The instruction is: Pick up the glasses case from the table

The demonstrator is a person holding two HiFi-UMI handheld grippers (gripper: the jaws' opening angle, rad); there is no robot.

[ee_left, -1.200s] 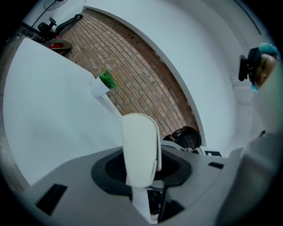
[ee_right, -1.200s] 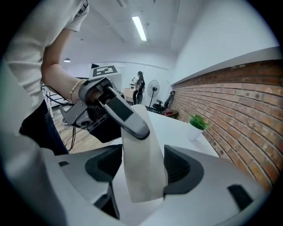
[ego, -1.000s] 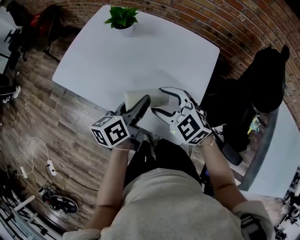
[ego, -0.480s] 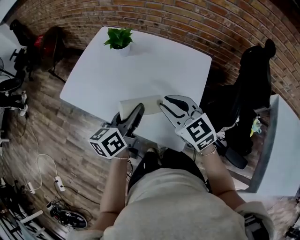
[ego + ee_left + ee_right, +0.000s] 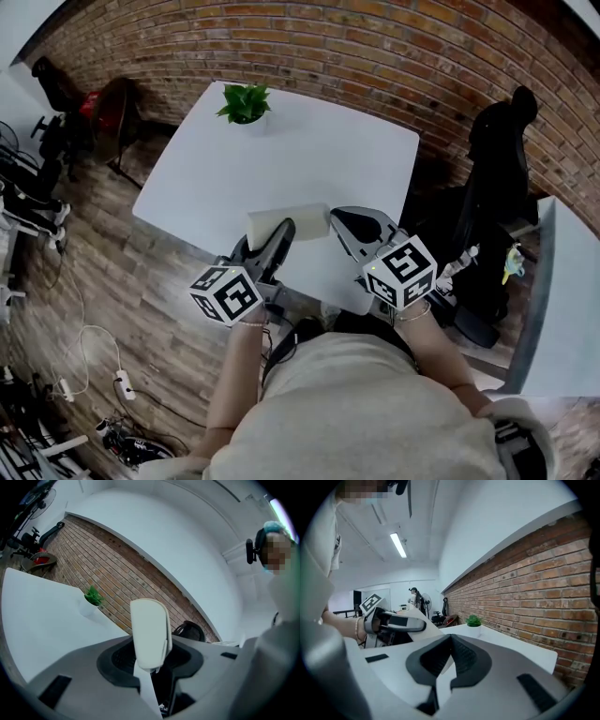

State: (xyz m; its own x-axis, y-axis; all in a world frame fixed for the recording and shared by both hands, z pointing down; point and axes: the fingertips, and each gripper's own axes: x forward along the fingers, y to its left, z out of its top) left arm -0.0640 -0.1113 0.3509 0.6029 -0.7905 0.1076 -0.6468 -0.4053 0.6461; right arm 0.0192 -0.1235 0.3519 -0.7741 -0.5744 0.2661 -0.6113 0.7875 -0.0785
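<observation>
Judging by looks, the case (image 5: 149,625) is deemed light, stiff, slick; its end is clamped mid-frame by the left tongs (image 5: 279,234); the right tongs (image 5: 451,644), just closed, are empty.

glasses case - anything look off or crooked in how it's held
Nothing looks damaged or spilled. The glasses case sits slightly tilted between the jaws of the left hand-held gripper, which is clamped on it. The potted plant stands upright at the far edge of the white table.
</observation>
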